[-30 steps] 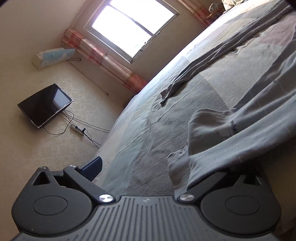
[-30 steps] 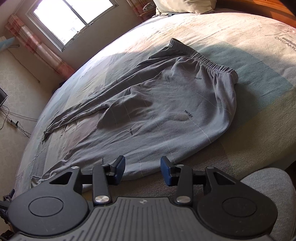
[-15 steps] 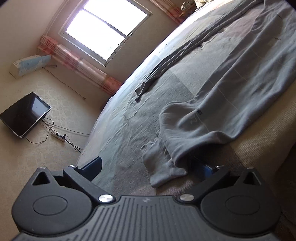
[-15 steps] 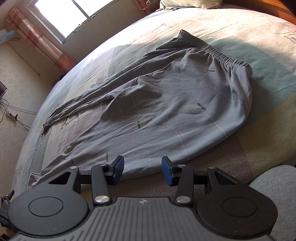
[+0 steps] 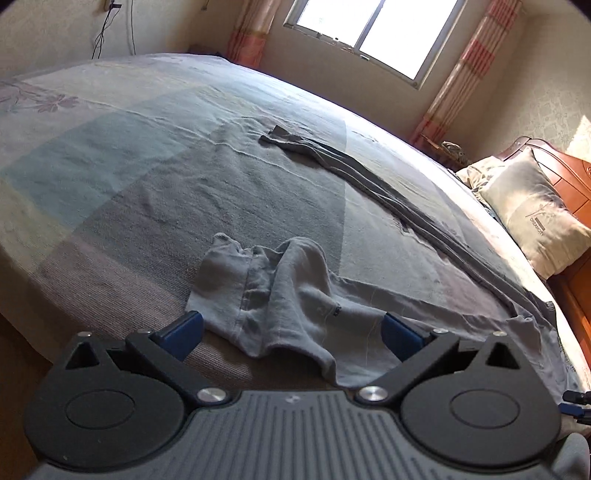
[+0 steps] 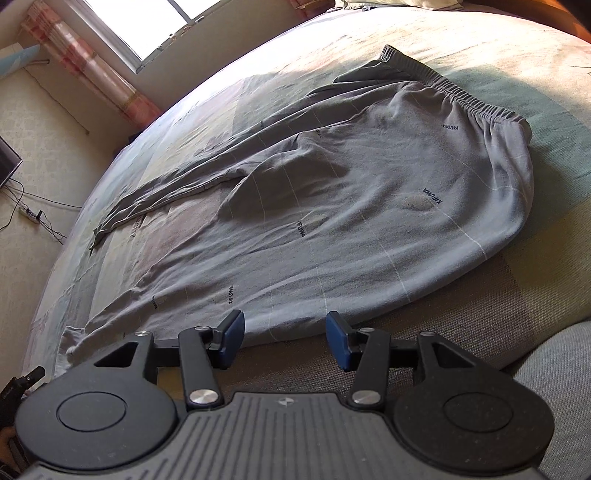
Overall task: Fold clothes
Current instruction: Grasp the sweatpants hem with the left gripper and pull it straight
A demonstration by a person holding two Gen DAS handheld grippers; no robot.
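Grey trousers lie spread on the bed, waistband to the right, both legs running left. The far leg lies thin and stretched out. The near leg's cuff sits crumpled between the wide-apart fingers of my left gripper, which is open; neither blue pad presses on it. My right gripper is at the trousers' near edge, at the thigh. Its jaws are opening, with the cloth's edge just in front of the pads and nothing pinched.
A pillow and a wooden headboard are at the bed's head. A window with striped curtains is behind the bed. A power strip lies on the floor. A grey-clad knee is at the lower right.
The left gripper has rolled upright and swung round to face the near leg's cuff, which now lies loose on the bed between its fingers. The right gripper's fingers stand a little wider.
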